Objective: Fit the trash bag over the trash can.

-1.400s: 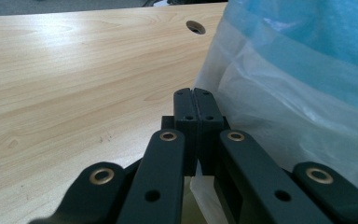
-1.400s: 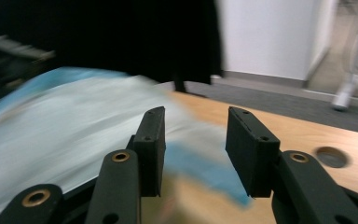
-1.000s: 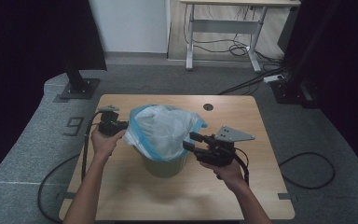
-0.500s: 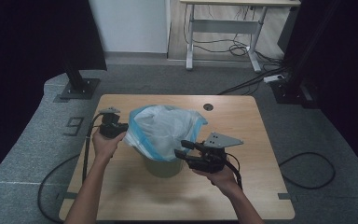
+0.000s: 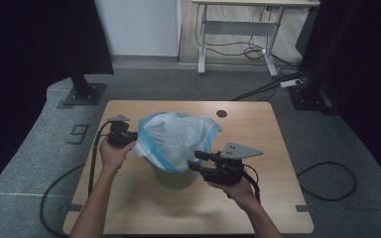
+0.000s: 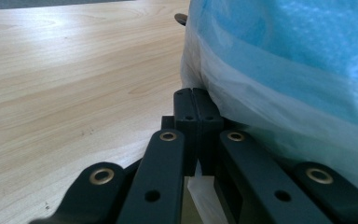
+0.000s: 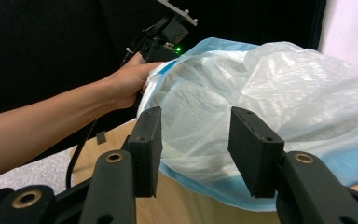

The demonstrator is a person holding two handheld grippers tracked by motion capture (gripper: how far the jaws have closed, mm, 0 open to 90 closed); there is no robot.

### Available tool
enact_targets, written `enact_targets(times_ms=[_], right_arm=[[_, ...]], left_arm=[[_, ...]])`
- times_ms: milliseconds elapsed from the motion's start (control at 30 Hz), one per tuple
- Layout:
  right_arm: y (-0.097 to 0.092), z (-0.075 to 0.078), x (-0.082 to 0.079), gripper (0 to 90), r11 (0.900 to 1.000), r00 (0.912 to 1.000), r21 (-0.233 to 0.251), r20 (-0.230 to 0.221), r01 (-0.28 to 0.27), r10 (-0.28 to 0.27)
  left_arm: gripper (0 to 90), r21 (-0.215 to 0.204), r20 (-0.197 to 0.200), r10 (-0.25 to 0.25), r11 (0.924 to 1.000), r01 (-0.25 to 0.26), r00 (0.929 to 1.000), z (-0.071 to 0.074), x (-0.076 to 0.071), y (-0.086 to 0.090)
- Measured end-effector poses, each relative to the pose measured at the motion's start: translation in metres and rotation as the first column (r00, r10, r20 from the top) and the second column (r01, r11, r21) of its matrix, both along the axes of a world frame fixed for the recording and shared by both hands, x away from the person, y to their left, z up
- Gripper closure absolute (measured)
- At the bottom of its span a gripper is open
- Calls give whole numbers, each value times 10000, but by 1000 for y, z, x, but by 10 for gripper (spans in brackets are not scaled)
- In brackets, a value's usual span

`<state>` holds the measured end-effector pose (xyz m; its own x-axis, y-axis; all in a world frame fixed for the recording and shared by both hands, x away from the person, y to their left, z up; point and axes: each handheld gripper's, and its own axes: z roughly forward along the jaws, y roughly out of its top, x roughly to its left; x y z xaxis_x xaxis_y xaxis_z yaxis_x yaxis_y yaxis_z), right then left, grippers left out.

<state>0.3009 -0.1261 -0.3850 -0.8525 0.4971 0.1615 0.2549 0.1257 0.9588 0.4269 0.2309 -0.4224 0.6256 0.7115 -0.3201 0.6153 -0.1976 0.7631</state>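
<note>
A translucent white and blue plastic bag [image 5: 176, 136] billows over a small olive bin [image 5: 173, 178] at the middle of the wooden table [image 5: 258, 134]. My left gripper [image 5: 129, 138] is at the bag's left edge. Its jaws are pressed together [image 6: 196, 100] with a strip of the bag [image 6: 284, 70] pinched between them. My right gripper [image 5: 196, 161] is at the bin's near right side and points at the bag. It stands open [image 7: 196, 140], the bag [image 7: 284, 93] bulging just beyond its pads without touching them.
A dark grommet hole [image 5: 222, 113] sits near the table's far edge. Behind the table are a desk frame [image 5: 238, 29], floor cables [image 5: 327, 181] and a black stand base [image 5: 82, 94]. Bare tabletop lies to the right and near side.
My right gripper has drifted slightly toward the near side of the bin, still open. The left gripper and the bag edge it holds have stayed put.
</note>
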Motion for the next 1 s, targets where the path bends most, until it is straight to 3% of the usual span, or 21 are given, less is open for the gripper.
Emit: enact_targets(times_ms=[433,767,867,1000], right_arm=[[27,-1,-8,531,9962,9968,-349,-141,-797,793],[42,-6,-10,552,9921,9957,-862,-238,-911,893],[45,-8,-10,603,9916,9969,-1035,-210,-774,756],[42,-10,-12,806,9934,9990,-1066,121,-420,436]], left_arm=[[899,-42,47,-121,9999,121,9999,0,-5,-6],[899,22,93,-164,9999,164,9998,0,-8,-10],[899,31,85,-164,9999,164,9998,0,-8,-10],[899,-17,109,-203,9998,203,9997,1,-9,-10]])
